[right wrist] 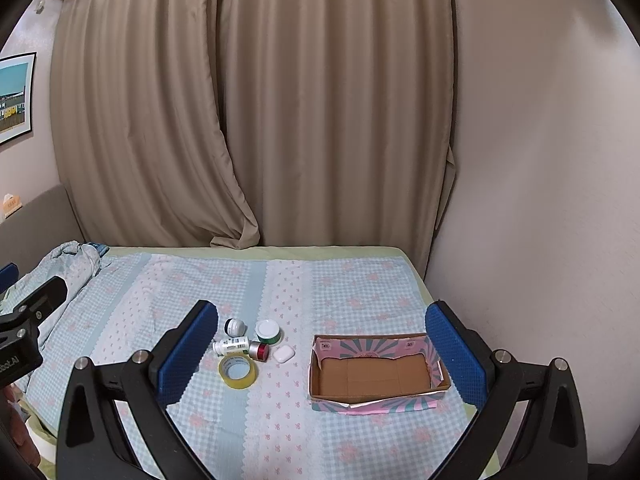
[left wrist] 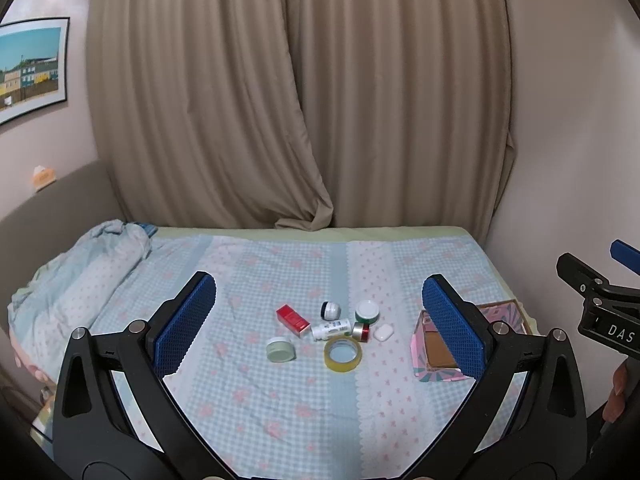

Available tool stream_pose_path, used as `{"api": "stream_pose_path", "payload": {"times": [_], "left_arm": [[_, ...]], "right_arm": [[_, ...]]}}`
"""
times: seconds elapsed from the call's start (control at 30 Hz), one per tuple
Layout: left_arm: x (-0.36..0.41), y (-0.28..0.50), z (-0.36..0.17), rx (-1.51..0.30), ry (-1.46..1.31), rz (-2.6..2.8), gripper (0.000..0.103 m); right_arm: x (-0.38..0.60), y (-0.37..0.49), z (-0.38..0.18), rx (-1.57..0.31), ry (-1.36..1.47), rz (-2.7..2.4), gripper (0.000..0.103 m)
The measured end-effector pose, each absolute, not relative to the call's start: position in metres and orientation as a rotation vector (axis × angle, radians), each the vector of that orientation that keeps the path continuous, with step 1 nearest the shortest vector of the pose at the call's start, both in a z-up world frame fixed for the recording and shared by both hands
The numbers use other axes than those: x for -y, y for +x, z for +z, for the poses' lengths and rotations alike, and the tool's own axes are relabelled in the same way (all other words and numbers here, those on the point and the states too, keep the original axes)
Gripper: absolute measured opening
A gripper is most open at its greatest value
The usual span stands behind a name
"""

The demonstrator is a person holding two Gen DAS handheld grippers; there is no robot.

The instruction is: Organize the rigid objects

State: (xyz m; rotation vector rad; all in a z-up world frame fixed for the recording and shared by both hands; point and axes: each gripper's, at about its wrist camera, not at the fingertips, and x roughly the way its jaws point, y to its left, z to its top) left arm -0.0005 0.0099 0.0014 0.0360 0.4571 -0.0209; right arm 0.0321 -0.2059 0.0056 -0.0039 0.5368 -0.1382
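Hovering above the bed, both tongs, left tongs and right tongs, gape empty. Grab the tape roll gently, then carry toward three o'clock into the box.

A: From where does the left wrist view look?

B: From above the bed's near edge, facing the curtain, left of the box.

A: And the right?

B: Same direction, squarely before the box. Both share bed, curtain, box.
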Motion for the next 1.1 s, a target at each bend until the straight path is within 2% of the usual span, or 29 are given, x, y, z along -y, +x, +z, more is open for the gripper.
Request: {"api": "stream_pose_path", "payload": {"times": [1.1], "left_arm": [[-0.019, 0.021, 0.0, -0.469, 0.022, -0.038, 0.102]], "right_arm": [[0.2, 0.055, 0.001, -0.532, 0.001, -0.136, 0.103]]}}
